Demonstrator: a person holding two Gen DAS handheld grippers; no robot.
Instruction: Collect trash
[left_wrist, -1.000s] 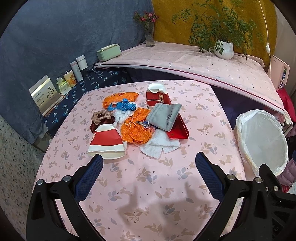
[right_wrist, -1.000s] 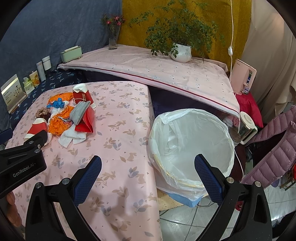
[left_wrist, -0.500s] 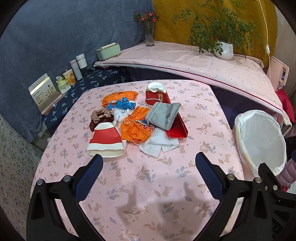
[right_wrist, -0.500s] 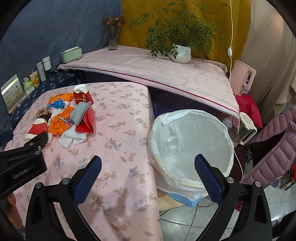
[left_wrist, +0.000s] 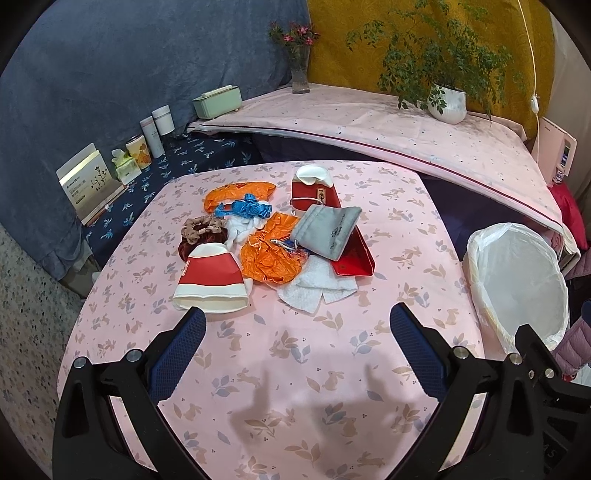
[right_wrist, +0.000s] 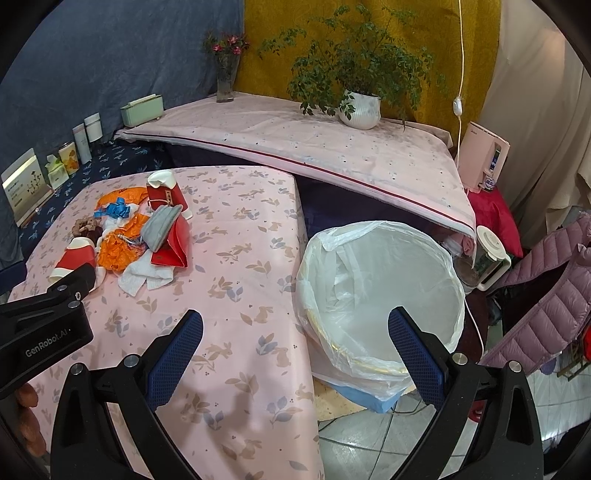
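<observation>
In my left wrist view the left gripper (left_wrist: 297, 332) has drifted slightly back from the crumpled trash heap (left_wrist: 273, 240) of orange plastic, red card and white paper on the pink floral tablecloth (left_wrist: 295, 369), fingers wide and empty. In my right view, little changed: right gripper (right_wrist: 294, 334) spread wide, empty, over the table edge beside the round white-lined bin (right_wrist: 380, 288).
</observation>
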